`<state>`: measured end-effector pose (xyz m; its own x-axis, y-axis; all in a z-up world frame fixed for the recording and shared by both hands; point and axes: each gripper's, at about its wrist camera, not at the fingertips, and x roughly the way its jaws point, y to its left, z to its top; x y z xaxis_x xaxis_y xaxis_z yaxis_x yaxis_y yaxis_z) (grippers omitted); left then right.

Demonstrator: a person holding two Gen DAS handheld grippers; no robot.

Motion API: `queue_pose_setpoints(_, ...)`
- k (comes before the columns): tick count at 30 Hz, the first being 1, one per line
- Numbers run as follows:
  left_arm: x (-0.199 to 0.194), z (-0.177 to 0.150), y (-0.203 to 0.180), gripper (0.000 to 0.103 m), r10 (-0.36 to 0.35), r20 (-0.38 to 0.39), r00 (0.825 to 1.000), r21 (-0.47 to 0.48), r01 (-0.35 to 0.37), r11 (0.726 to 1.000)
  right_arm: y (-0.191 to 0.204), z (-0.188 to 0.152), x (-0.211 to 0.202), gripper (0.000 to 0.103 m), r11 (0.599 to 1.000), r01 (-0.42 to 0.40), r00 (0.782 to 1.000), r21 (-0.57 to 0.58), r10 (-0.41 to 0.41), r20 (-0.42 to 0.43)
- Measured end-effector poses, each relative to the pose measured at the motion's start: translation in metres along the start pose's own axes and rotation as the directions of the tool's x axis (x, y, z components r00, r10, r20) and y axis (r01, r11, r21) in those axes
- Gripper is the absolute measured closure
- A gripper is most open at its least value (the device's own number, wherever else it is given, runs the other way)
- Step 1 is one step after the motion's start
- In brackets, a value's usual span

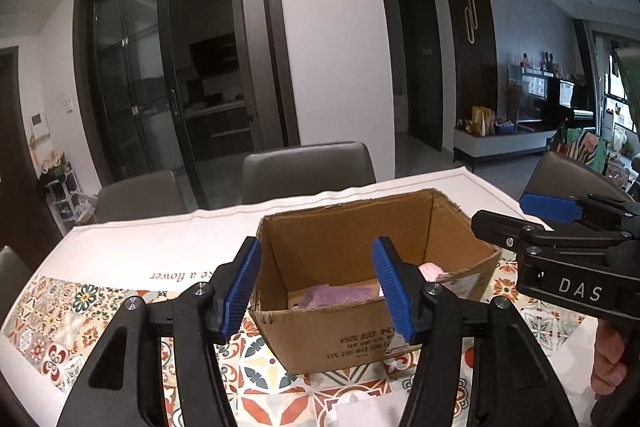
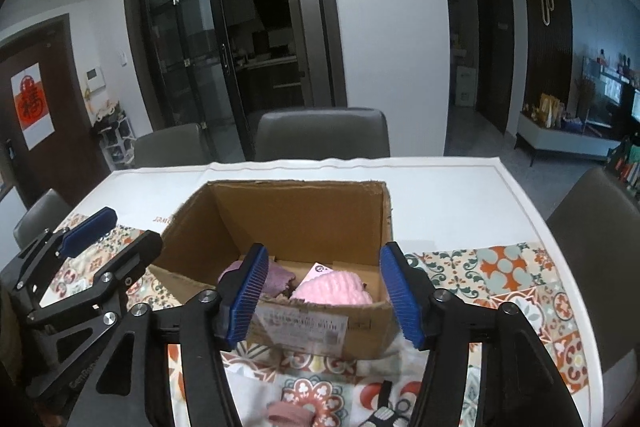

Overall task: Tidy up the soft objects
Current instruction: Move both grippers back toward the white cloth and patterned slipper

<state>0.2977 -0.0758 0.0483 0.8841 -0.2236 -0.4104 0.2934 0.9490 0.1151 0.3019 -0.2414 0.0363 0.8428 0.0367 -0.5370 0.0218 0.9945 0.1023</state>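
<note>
An open cardboard box (image 1: 320,243) (image 2: 304,211) stands on the patterned tablecloth. Inside lie a purple soft cloth (image 1: 340,295) (image 2: 276,277) and a pink knitted piece (image 2: 334,289) (image 1: 430,270). My left gripper (image 1: 318,291) is open and empty, hovering at the box's near edge. My right gripper (image 2: 322,297) is open and empty, also at the near edge above the box. A dusty-pink soft item (image 2: 290,413) and a black-and-white item (image 2: 384,415) lie on the table below the right gripper.
The right gripper's body (image 1: 560,251) shows at the right of the left view; the left gripper's body (image 2: 84,267) at the left of the right view. Grey chairs (image 1: 308,171) stand behind the table. A white object (image 1: 360,411) lies near the front edge.
</note>
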Motion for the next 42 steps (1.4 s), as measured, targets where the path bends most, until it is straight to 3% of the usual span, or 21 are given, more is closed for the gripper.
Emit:
queue_pose_setpoints(10, -0.039, -0.006, -0.014, 0.045, -0.026, 0.031, 0.999, -0.004, 0.026, 1.000, -0.002, -0.014, -0.050, 0.035, 1.000, 0.023, 0.998, 0.012, -0.024, 0.064)
queue_pose_setpoints(32, -0.095, -0.053, -0.051, 0.045, -0.039, 0.018, 0.999, 0.021, 0.039, 0.999, -0.025, -0.076, -0.101, 0.035, 0.998, 0.033, 0.999, 0.049, -0.035, 0.030)
queue_pose_setpoints(42, -0.108, -0.088, -0.067, 0.045, -0.069, -0.012, 0.998, 0.045, 0.070, 0.997, -0.032, -0.108, -0.110, 0.029, 0.998, 0.053, 0.999, 0.034, -0.053, -0.001)
